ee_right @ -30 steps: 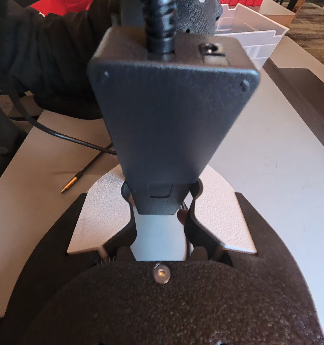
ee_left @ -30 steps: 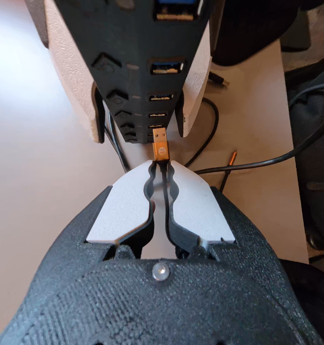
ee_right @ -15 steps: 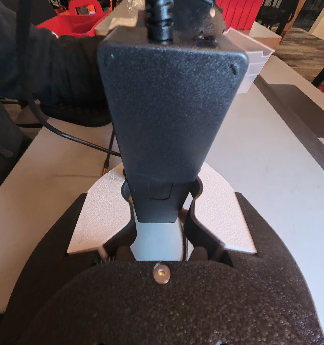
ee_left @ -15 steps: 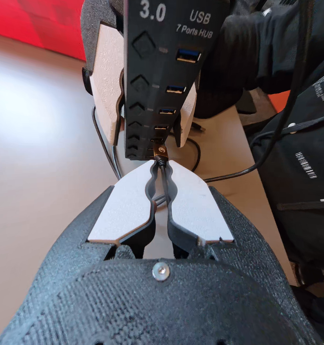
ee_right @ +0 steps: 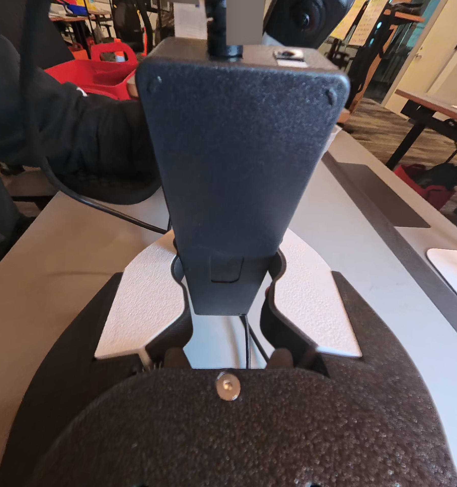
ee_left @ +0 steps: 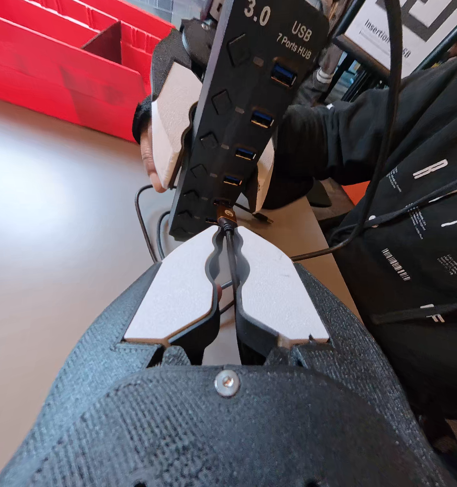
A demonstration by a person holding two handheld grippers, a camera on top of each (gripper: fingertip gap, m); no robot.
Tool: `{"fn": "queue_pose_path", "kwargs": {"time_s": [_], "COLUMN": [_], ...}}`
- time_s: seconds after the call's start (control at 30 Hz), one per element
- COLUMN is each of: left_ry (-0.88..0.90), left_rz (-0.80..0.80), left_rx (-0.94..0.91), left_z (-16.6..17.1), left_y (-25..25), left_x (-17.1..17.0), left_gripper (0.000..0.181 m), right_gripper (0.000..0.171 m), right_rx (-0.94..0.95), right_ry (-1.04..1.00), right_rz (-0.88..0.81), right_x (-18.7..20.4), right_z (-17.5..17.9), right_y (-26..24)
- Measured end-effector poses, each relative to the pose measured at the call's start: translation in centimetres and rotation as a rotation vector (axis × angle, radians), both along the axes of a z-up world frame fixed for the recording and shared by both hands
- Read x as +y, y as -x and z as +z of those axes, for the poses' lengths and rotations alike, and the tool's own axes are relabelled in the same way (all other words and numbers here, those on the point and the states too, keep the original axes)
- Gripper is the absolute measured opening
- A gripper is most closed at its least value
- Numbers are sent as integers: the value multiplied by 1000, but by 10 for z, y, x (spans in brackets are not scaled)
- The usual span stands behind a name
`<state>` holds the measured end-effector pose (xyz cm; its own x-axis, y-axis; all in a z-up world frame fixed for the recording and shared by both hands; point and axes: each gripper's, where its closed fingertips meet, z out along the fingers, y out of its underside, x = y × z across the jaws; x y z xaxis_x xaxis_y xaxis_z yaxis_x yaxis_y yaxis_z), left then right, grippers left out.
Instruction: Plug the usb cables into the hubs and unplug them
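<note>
A black USB hub (ee_left: 248, 118) with several blue ports is held upright above the table. My right gripper (ee_right: 228, 253) is shut on its lower end, and its white fingers (ee_left: 169, 123) show on both sides of the hub in the left wrist view. The right wrist view shows only the hub's plain back (ee_right: 238, 158). My left gripper (ee_left: 227, 230) is shut on a black cable just behind its gold USB plug (ee_left: 226, 214). The plug's metal end sits inside a port near the hub's bottom.
Red bins (ee_left: 51, 66) stand at the back left of the pale table (ee_left: 51, 237). A loose USB plug (ee_left: 261, 217) and black cables (ee_left: 143, 224) lie behind the hub. A person in dark clothing (ee_left: 406, 237) is at the right. A red basket (ee_right: 98, 71) is behind. Left and right tips are no more than a few centimetres apart.
The gold plug's metal end, bare just outside the port a second ago, has gone into the port. Both grippers and the hub have tilted upward, so more of the hub shows.
</note>
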<state>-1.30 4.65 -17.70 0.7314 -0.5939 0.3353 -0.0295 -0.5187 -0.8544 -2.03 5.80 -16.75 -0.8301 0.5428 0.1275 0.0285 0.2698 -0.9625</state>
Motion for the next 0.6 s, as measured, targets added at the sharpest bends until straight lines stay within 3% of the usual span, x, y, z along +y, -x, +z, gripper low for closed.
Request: {"fn": "queue_pose_path", "kwargs": {"time_s": [0.3, 0.6], "left_ry": [-166, -137], "left_rz": [68, 91], "left_rx": [-170, -90], "left_z": [35, 34], "left_y": [2, -14], "left_x": [12, 18], "left_gripper": [7, 7], "right_gripper": [64, 63], "right_rx": [121, 141], "right_ry": [166, 150], "right_rz": [-46, -9], "right_x": [14, 12], "right_z": [40, 48], "right_y": [0, -10]}}
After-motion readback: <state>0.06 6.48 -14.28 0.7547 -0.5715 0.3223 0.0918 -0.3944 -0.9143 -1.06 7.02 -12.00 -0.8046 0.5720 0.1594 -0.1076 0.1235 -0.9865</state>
